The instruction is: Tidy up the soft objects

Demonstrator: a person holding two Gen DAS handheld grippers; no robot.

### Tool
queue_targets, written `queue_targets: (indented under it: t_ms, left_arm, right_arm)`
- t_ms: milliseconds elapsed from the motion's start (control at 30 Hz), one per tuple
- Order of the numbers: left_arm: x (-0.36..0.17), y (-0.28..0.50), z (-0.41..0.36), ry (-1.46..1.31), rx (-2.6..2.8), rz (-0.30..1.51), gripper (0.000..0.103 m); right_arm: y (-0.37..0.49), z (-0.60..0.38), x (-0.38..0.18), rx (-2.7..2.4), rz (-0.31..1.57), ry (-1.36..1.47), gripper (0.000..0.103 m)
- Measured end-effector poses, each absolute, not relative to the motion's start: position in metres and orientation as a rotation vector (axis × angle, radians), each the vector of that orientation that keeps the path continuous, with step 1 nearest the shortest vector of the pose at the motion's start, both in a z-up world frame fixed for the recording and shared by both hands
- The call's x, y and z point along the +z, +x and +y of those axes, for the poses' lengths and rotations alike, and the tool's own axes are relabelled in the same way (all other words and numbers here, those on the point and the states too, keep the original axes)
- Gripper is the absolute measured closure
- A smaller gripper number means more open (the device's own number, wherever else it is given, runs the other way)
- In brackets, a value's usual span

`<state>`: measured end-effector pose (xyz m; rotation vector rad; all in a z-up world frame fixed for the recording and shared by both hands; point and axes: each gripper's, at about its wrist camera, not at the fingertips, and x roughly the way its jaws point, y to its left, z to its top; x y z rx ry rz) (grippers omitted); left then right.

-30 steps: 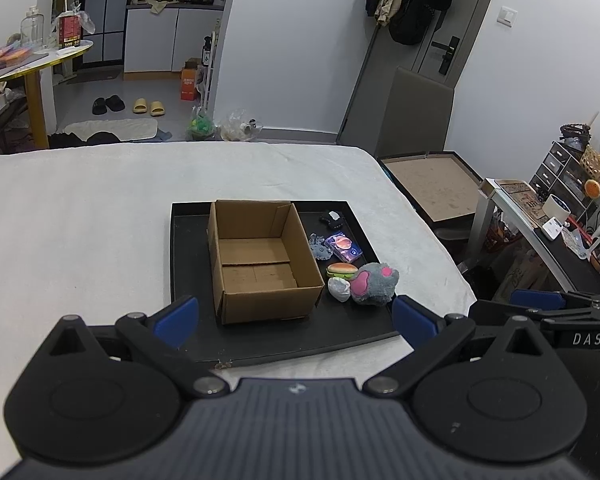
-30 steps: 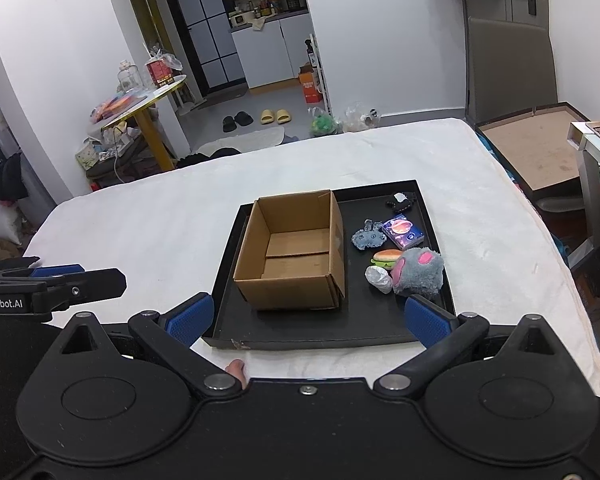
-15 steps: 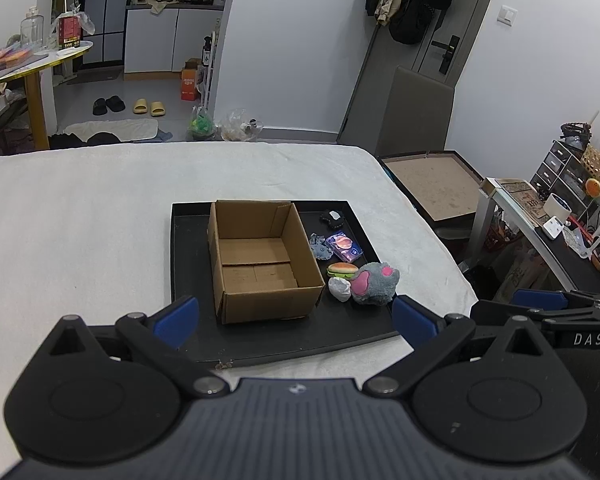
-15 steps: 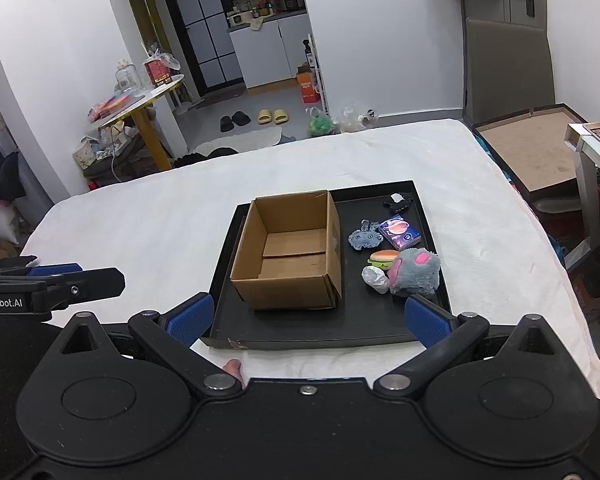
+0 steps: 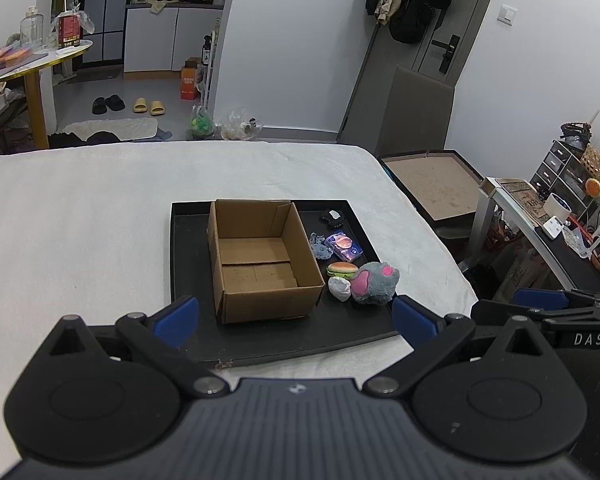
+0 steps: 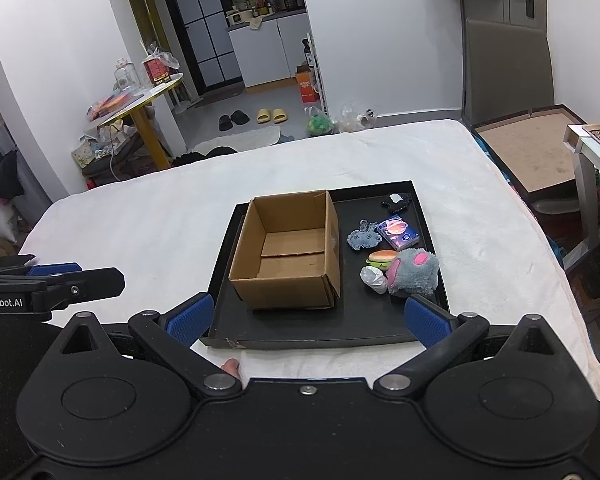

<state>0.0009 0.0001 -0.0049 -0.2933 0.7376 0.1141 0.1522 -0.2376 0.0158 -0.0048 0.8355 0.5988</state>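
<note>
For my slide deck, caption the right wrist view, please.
Open right gripper faces empty cardboard box and soft toys on black tray.

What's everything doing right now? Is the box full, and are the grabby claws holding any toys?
cardboard box: open on top, empty, upright on the tray.
black tray: flat on the white bed, holding box and toys.
grey plush toy: lying on the tray, right of the box.
burger toy: lying beside the plush.
left gripper: jaws open, holding nothing.
right gripper: jaws open, holding nothing.
</note>
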Motion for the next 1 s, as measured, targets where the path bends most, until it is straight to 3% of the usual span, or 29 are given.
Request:
queue_targets:
  t_ms: [1000]
  left_arm:
    - [-0.013, 0.017, 0.013, -0.278, 0.128, 0.752, 0.001]
  right_arm:
    - [0.165, -0.239, 0.004, 0.580, 0.857, -0.008, 0.000]
